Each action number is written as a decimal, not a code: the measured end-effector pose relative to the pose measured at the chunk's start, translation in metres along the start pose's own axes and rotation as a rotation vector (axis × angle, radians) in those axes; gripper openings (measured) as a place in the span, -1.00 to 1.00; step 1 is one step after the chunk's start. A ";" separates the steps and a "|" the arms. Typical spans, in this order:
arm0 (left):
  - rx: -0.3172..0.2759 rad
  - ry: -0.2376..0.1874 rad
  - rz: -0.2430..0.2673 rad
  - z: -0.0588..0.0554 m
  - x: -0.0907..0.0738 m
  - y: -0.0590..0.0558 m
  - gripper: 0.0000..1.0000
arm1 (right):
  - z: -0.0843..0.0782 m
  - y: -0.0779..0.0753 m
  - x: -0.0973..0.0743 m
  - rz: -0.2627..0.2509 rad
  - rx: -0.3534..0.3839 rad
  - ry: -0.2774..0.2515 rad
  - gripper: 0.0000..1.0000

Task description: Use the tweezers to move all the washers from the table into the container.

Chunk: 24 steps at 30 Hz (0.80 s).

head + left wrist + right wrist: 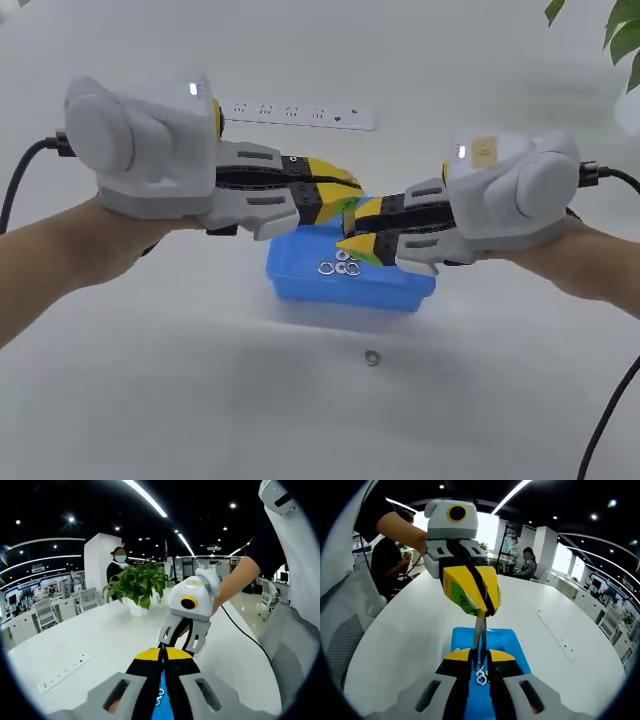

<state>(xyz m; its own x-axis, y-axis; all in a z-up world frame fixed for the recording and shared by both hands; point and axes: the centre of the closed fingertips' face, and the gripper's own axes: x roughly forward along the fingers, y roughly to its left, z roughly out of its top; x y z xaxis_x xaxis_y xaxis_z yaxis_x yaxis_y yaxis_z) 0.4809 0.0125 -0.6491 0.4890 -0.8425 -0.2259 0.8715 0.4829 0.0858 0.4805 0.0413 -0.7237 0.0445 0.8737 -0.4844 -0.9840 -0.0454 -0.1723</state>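
One small silver ring washer [372, 357] lies on the white table [150, 400], to be picked next. Behind, others are kept in the blue plastic box [300, 285]. Above, thin metal tweezers [479, 630] are clamped by the left gripper [485, 611]; the right gripper's [480, 656] grip cannot be told.

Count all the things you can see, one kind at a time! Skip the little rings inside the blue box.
Grippers: 2 (left gripper, right gripper)
Tweezers: 1
Blue container: 1
Washer on the bare table: 1
Power strip: 1
Potted plant: 1
Total: 7
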 end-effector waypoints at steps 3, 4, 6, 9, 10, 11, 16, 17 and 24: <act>0.012 0.000 0.013 0.001 -0.001 0.004 -0.91 | -0.002 -0.002 -0.002 -0.010 0.011 0.013 -0.60; 0.015 0.001 0.017 0.002 -0.001 0.005 -0.91 | -0.003 -0.004 -0.004 -0.018 0.013 0.017 -0.58; 0.016 -0.001 0.027 0.002 -0.003 0.009 -0.91 | -0.007 -0.006 -0.008 -0.037 0.040 0.026 -0.52; 0.022 0.003 0.036 0.003 -0.007 0.011 -0.91 | -0.017 -0.009 -0.018 -0.102 0.057 0.048 -0.39; 0.031 0.009 0.034 0.003 -0.009 0.010 -0.91 | -0.020 -0.008 -0.025 -0.129 0.077 0.040 -0.38; 0.034 0.010 0.033 0.003 -0.010 0.010 -0.91 | -0.021 -0.007 -0.028 -0.140 0.084 0.036 -0.37; 0.050 0.026 0.029 0.002 -0.016 0.006 -0.91 | -0.027 0.000 -0.065 -0.263 0.119 0.002 -0.20; 0.054 0.022 0.031 0.003 -0.017 0.005 -0.91 | -0.024 0.003 -0.070 -0.273 0.121 -0.022 -0.16; 0.098 -0.027 0.053 0.023 -0.019 -0.003 -0.91 | -0.037 0.043 -0.115 -0.373 0.096 0.034 0.23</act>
<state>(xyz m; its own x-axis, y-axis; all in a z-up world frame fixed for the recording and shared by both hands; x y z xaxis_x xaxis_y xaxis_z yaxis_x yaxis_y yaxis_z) 0.4698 0.0210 -0.6226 0.5346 -0.8229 -0.1923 0.8429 0.5026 0.1923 0.4392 -0.0794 -0.7070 0.4061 0.8052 -0.4321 -0.9109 0.3190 -0.2616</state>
